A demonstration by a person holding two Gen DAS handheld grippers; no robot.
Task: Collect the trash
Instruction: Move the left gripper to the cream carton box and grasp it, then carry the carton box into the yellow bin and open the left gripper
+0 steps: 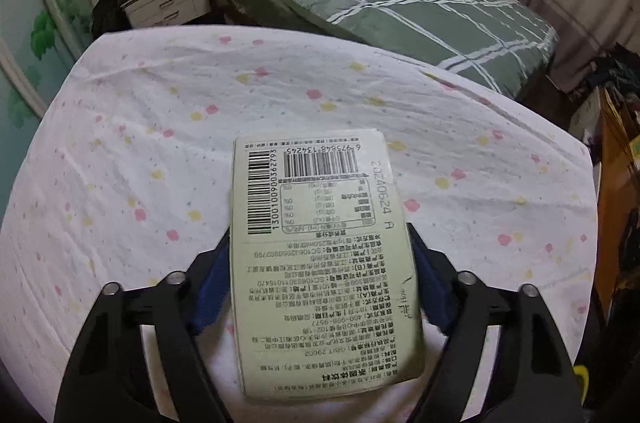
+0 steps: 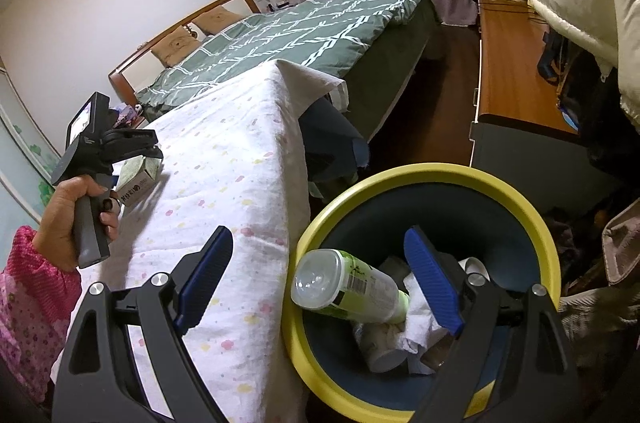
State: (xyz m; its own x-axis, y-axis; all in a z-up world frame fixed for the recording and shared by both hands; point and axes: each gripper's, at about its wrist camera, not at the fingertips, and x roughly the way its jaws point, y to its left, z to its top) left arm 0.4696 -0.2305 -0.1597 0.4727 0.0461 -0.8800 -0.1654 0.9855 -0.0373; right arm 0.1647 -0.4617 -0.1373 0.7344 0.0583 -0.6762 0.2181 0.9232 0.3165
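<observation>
The drink carton [image 1: 324, 263] was found clamped between the left gripper [image 1: 320, 283] pads at lower centre, lifted above the tablecloth [image 1: 160, 123], presumably for disposal. The right gripper [image 2: 320, 283] was held apart, empty, over the yellow-rimmed bin [image 2: 432, 179] at lower right, where a bottle [image 2: 352, 287] was already deposited.

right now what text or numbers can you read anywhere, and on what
"20240624 A": date stamp on the carton held in the left gripper.
"6 975848 134245": under its larger barcode.
"130010090036279З"-like digits beside the smaller barcode; last digits uncertain.
"400-998-9677": in the Chinese print, otherwise too small.
Bottle label in the bin: blurred.
</observation>
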